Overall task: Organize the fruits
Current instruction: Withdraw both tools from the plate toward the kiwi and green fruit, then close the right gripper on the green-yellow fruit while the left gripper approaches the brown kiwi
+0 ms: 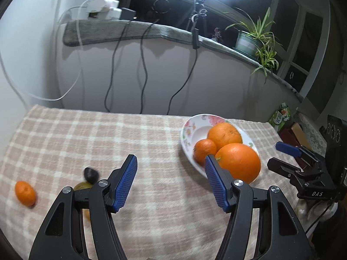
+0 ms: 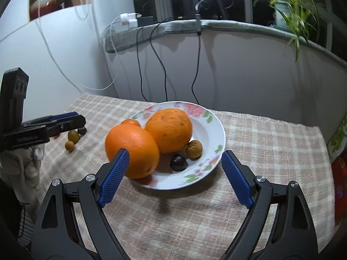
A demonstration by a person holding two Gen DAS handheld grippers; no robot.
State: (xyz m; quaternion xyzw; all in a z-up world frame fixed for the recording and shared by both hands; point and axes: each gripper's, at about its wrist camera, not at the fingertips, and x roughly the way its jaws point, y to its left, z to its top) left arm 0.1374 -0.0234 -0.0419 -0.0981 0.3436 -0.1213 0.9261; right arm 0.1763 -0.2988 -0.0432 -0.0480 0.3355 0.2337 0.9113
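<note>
Checked cloth (image 2: pixel 271 134), covering table. Floral plate (image 2: pixel 213 127), right of centre, holding: two oranges (image 2: pixel 132 149) (image 2: pixel 169 131) touching; mandarin (image 2: pixel 130 122) behind them; brown fruit (image 2: pixel 194 149); dark fruit (image 2: pixel 178 162). Left gripper (image 1: pixel 171 182), jaws wide apart, empty, above cloth. Right gripper (image 2: pixel 175 173), jaws wide apart, empty, before plate. Loose on cloth, left: mandarin (image 1: pixel 25 193), dark fruit (image 1: pixel 91 174), greenish fruit (image 1: pixel 82 186)

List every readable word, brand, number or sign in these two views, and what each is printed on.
"DAS": white letters on the black body of the right hand-held gripper, seen from the left wrist view.
"GenRobot.AI": on the black body of the left hand-held gripper, seen from the right wrist view.
Green package beyond the table's right edge: white lettering, too blurred to read.
Plate: flowers only, no text.
</note>
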